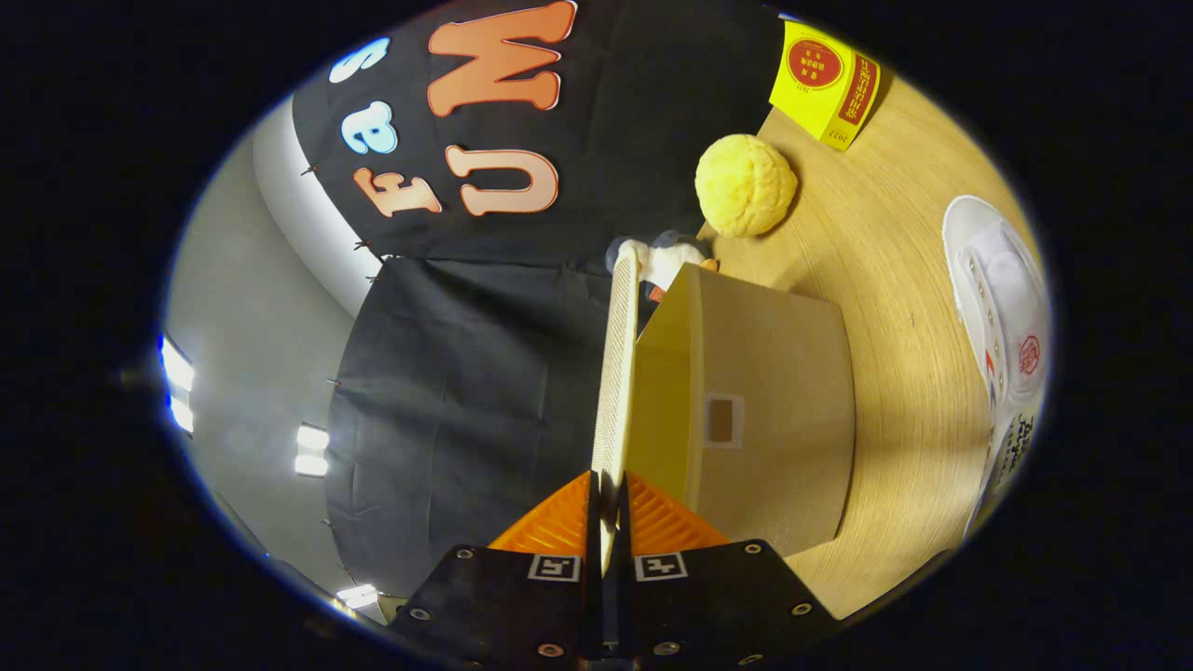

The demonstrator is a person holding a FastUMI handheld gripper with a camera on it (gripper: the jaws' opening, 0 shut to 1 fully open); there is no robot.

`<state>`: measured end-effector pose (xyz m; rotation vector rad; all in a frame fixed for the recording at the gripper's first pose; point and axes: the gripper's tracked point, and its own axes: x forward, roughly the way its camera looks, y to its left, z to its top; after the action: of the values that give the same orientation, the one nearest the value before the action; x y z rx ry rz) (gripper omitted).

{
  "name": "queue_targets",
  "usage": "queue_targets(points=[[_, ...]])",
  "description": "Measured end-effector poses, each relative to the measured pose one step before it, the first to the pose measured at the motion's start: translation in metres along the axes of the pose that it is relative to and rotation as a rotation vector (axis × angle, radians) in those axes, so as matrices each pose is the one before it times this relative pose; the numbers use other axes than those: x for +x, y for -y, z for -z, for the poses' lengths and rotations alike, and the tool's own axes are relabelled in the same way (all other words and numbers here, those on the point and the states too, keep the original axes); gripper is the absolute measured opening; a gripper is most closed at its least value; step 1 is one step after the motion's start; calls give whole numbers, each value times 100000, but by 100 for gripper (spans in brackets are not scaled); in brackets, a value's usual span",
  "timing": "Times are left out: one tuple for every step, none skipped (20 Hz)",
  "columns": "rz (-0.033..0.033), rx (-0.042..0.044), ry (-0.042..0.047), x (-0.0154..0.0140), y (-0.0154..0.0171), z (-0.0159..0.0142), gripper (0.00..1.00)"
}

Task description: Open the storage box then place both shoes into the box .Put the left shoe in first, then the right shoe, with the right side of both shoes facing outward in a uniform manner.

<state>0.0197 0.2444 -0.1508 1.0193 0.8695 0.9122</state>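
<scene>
My gripper [608, 508] is rolled on its side and shut on the lid [617, 373] of the storage box, a thin woven cream panel that runs edge-on straight ahead from between the fingers. The lid stands lifted away from the beige fabric box [774, 410], whose yellowish inside [664, 401] shows through the gap. The box rests on the wooden table [904, 438]. A white canvas shoe [1007, 317] with red and black markings lies on the table beyond the box's far side, apart from it.
A yellow fuzzy ball [746, 184] sits on the table past the box, and a yellow carton [825, 82] stands farther off. A small plush toy [666, 256] peeks out behind the lid's far end. Black cloth wall lies on the lid's other side.
</scene>
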Motion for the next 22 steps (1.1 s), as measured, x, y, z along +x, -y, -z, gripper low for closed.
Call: queue_targets(points=[[769,-2395,-310,228,-658,259,3],[-1418,-480,-182,-18,-1326,325,2],[-1734,277,633,274,-1504,-83,3],[-950,-810,1097,200,-1356,-62,3],[-216,-2072,670,561,-1251,-143,3],[-46,-2352,151,627,-1327,222,3],[-257,-2333,-299,785,-1309,130,3],[-381,-2428,49,689,-1403,27,3],[-140,-2370,-148,951,-1191,38,3],[-209,-2272,-58,996,-1162,141,3],[-433,-1961,-325,1177,-1054,89,3],[-1,-2130,-716,1167,-943,236,3],[336,-1528,-841,1126,-818,298,3],[-296,-1123,-873,1163,-831,532,3],[343,-849,-400,1207,-748,269,3],[305,-821,-424,1037,-666,341,4],[1060,-967,-920,1500,-562,306,3],[1256,-1109,-1141,1569,-557,484,4],[1336,-1449,-1208,1371,-409,430,3],[1671,-1726,-1006,1239,-381,402,4],[1762,-1635,-1345,1323,-142,391,4],[1938,-1562,-1314,841,-201,461,4]])
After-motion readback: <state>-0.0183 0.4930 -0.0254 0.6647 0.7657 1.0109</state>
